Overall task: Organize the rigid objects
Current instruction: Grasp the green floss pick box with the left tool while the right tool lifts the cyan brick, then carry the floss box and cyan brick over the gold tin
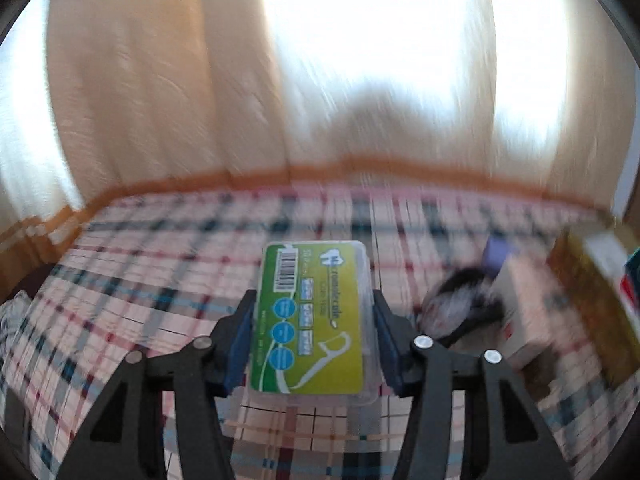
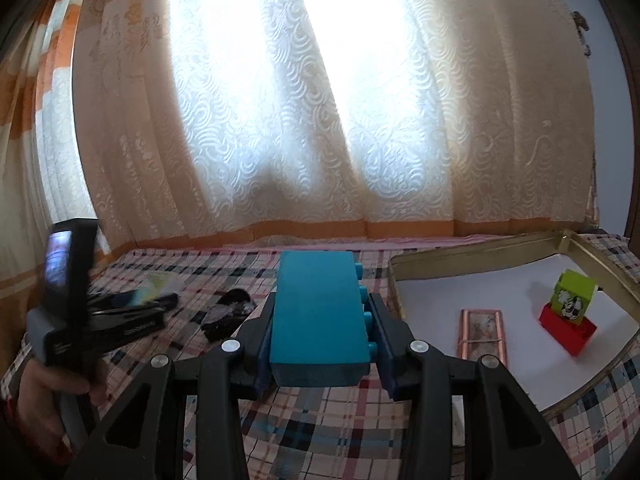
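Observation:
My left gripper (image 1: 314, 304) is shut on a clear plastic floss-pick case (image 1: 312, 316) with a green and yellow label, held above the plaid bedspread (image 1: 160, 280). The left wrist view is blurred by motion. My right gripper (image 2: 318, 316) is shut on a large teal toy brick (image 2: 320, 316), studs facing right, held above the bedspread to the left of a shallow gold-rimmed box (image 2: 472, 244). The left gripper (image 2: 120, 316) shows at the left of the right wrist view, with the case (image 2: 154, 286) in it.
The box's white floor holds a copper-edged frame (image 2: 482, 334), a red brick (image 2: 568, 332) and a green brick (image 2: 574, 300) with a cartoon print. A dark cloth item (image 2: 228, 314) lies on the bedspread. Curtains (image 2: 320, 120) hang behind.

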Demonstrator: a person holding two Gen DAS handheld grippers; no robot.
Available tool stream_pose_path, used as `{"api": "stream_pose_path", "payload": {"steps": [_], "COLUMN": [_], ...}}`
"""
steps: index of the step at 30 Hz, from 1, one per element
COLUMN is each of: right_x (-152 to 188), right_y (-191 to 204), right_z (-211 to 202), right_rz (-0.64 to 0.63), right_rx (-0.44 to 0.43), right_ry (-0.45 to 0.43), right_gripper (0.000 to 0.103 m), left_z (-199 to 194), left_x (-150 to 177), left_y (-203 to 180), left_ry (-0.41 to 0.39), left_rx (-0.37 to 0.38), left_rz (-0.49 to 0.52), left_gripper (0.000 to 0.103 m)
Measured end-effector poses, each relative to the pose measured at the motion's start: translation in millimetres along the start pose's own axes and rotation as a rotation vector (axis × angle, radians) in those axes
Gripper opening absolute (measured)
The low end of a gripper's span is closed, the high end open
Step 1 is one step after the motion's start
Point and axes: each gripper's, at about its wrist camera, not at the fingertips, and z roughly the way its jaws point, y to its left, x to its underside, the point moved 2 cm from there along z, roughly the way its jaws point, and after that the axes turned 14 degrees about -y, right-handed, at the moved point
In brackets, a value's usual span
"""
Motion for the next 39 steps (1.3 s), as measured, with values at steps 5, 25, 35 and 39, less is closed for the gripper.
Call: {"api": "stream_pose_path", "payload": {"steps": [5,25,35,39], "right_x": [-3,-13,-14,-15], "right_y": [-4,-7,-19,-27], "right_z": [-2,-13,-16,-18], "right_rz": [-0.009,-0.082,-0.092,-0.099], "right_rx": [0.024,0.068,0.09,0.102], "right_ry": [-0.027,-0.118,-0.118,-0.122], "right_gripper": [0.045,0.045,0.045,0.045], "left_z": [-22,-50,-56,-57], "left_x": [-3,0,1,1], "left_y": [-16,-71,-85,-88], "left_ry": [-0.085,-0.126,-0.136,-0.136], "left_rx": [-0.048,-0.087,-0.084,-0.084], "left_rz": [-0.031,-0.031,-0.017,-0.021], "left_gripper": [0.054,0.054,0.054,0.054]}}
